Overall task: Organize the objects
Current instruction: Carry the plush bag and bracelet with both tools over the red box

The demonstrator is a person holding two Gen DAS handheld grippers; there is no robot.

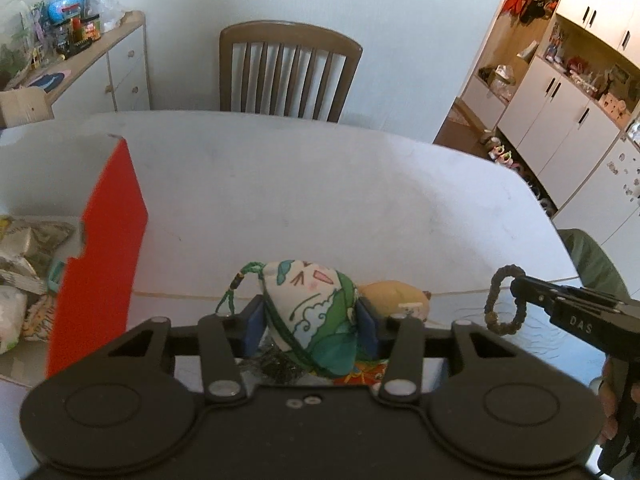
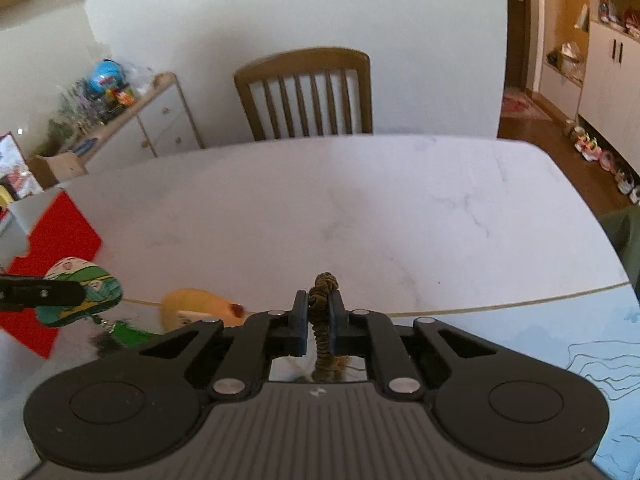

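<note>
Printed cloth pouch (image 1: 316, 312), braided cord loop (image 2: 323, 320), matt black plastic gripper (image 2: 319, 322), smooth marble-look desk (image 2: 360, 208), wooden chair (image 1: 288, 72), matt red cardboard box (image 1: 100, 260).

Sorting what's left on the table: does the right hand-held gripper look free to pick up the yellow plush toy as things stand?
Probably not: the right hand-held gripper is shut on a brown hair tie, though the yellow plush toy lies uncovered nearby.
</note>
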